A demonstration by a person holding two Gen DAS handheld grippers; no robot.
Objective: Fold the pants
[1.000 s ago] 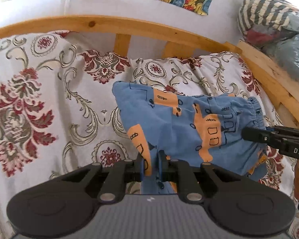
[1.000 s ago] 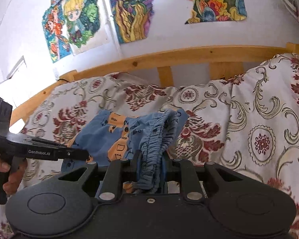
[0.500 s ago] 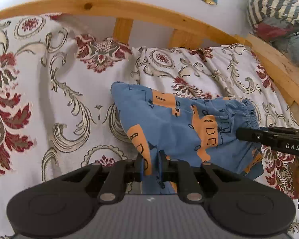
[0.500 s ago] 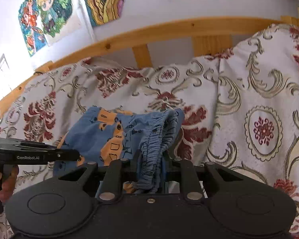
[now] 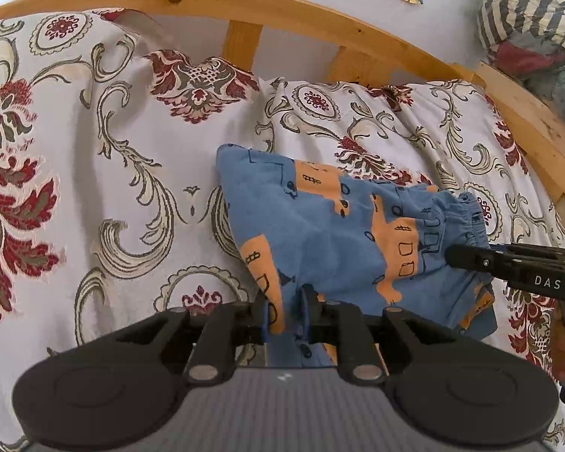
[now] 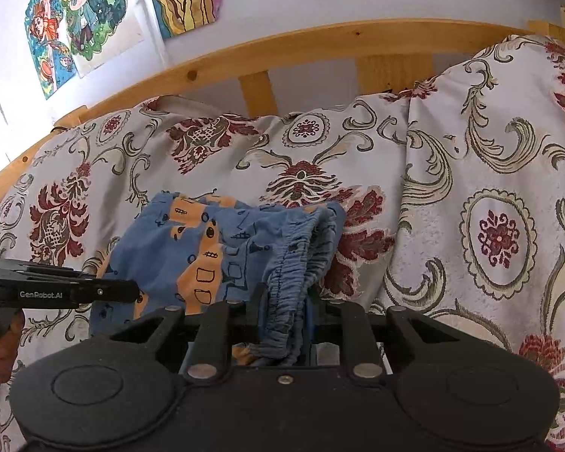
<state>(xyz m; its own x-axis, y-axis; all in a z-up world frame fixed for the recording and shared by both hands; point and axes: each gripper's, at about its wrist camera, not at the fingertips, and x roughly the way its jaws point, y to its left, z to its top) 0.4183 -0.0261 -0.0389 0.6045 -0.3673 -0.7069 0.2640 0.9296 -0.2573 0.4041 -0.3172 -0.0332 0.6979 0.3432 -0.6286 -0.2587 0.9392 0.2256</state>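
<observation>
My left gripper (image 5: 285, 314) is opening, the pants (image 5: 331, 233) hem between its fingers; my right gripper (image 6: 284, 320) pinches the elastic waistband (image 6: 297, 260) over the bedspread (image 5: 105, 173).

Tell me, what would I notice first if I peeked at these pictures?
Probably the little blue pants with orange shapes, lying in the middle of a bed cover full of red flowers and curly swirls. A black left gripper has one end of the pants between its fingers, with its jaws opening, and the right gripper pinches the bunched waistband. Bright cartoon drawings hang on the wall above the wooden rail.
</observation>
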